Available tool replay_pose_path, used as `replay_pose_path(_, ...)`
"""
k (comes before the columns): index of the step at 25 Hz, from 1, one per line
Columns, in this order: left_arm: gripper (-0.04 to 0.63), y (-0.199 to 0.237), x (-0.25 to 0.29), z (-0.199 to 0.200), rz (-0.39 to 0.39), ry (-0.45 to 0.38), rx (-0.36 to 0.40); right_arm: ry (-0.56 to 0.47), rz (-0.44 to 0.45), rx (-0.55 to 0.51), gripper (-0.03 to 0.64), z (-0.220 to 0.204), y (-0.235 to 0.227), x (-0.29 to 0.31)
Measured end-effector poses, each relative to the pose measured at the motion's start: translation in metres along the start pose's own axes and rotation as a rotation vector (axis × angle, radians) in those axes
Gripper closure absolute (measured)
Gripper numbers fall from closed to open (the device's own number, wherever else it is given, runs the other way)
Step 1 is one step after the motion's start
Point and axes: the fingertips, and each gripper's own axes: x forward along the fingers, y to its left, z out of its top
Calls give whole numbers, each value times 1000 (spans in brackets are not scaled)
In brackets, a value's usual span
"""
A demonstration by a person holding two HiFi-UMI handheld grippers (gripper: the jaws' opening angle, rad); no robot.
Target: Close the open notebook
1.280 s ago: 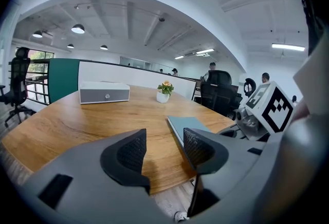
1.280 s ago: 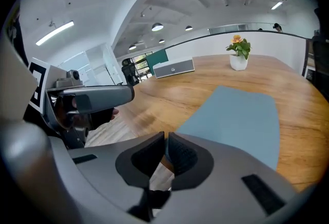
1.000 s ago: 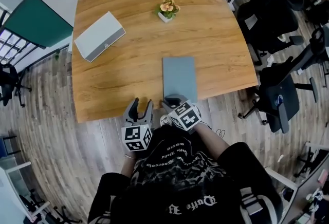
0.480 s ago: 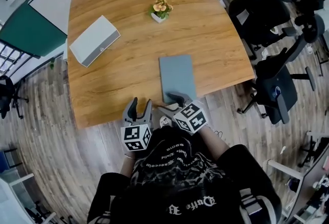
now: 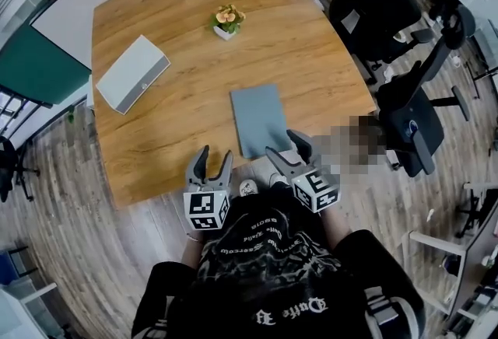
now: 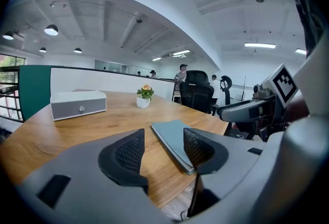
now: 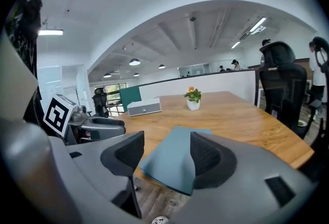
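Head view: the notebook [image 5: 261,120] lies shut and flat, grey-blue cover up, on the near part of the wooden bench [image 5: 156,42]. Its long axis runs near to far, with the far end leaning a little to the left, and its near short edge lies at the bench's near edge. The person holds both tools out in front of the chest, pointing away and slightly down. The left tongs [image 5: 214,159] hang off the bench's near edge, to the left of the notebook and apart from it, jaws wide. The right tongs [image 5: 282,141] hover at the notebook's near right corner. A grey box [image 5: 131,73] lies far left and a small potted plant [image 5: 226,21] stands far back.

Left gripper view: the left tongs [image 6: 162,152] are spread wide with nothing between the pads. The notebook [image 6: 172,133] lies just ahead to the right, its spine edge running away from the camera. The right tongs show further right.

Right gripper view: the right tongs [image 7: 167,159] are opening. The notebook's [image 7: 177,141] cover shows in the gap beyond them, and the pads do not touch it.
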Motion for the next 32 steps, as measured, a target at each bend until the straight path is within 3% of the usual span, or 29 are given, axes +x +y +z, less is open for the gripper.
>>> replay_pose_path(7, 347, -15, -1, 20, -51, -47, 45, -92, -206, 25, 331, 4, -38, -48)
replay_pose_path(15, 348, -18, -2, 29, -64, -78, 39, -132, -289, 17, 336, 11, -56, -62)
replay_pose_path(21, 413, -25, -2, 31, -104, -87, 39, -165, -337, -33, 473, 14, -52, -64)
replay_pose_path(25, 514, -23, -6, 37, -85, -119, 40, -164, -334, -58, 532, 17, -48, -65)
replay_pose_path(27, 531, -22, -7, 38, -79, -126, 41, -165, -346, -64, 606, 20, -48, -67)
replay_pose_path(32, 572, -21, -11, 48, -66, -145, 38, -140, -331, -88, 611, 20, -46, -64)
